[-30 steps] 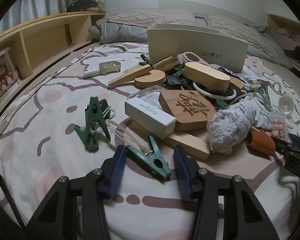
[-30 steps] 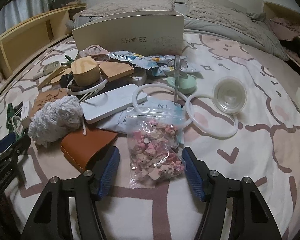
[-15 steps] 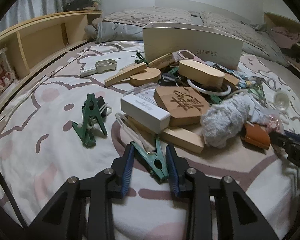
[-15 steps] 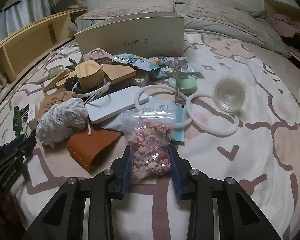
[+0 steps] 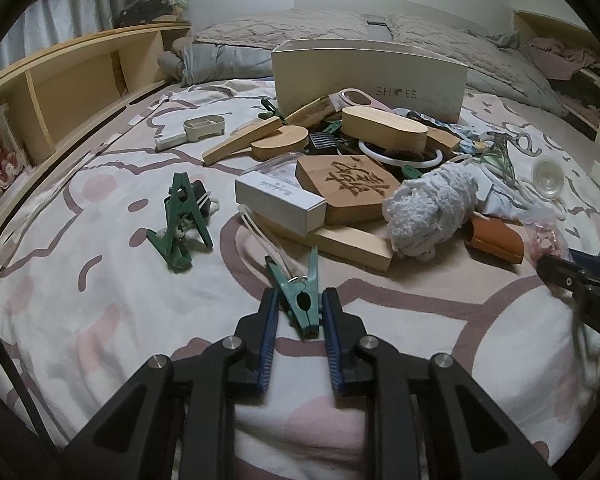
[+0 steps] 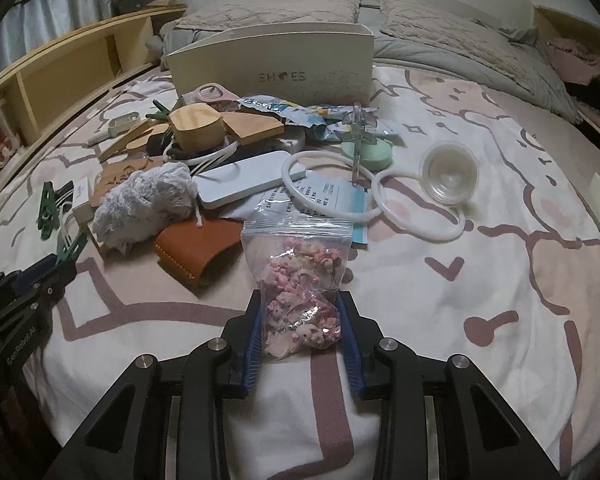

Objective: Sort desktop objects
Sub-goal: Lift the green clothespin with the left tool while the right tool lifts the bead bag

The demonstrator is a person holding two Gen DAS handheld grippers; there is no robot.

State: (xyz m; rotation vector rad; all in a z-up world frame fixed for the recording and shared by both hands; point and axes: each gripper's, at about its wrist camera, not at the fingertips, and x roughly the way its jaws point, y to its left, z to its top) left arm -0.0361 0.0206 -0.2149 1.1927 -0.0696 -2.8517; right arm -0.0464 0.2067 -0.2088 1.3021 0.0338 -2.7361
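My left gripper (image 5: 299,312) is shut on a green clothes peg (image 5: 298,292) and holds it just above the bedsheet. My right gripper (image 6: 300,320) is shut on a clear zip bag of pink charms (image 6: 300,284), raised off the sheet. A white open box marked SHOES (image 6: 276,64) stands at the back of the pile; it also shows in the left wrist view (image 5: 370,76). A second green peg (image 5: 180,216) lies to the left. The left gripper shows at the left edge of the right wrist view (image 6: 40,280).
A pile lies mid-bed: wooden blocks (image 5: 384,130), an engraved wooden plaque (image 5: 346,184), a small white carton (image 5: 278,200), a white yarn ball (image 6: 144,200), a brown leather pouch (image 6: 198,248), white rings (image 6: 416,216), a clear lid (image 6: 448,172). A wooden shelf (image 5: 60,92) runs along the left.
Both grippers closed from open: the left on the green peg, the right on the bag of charms. Both objects have since risen slightly off the sheet.
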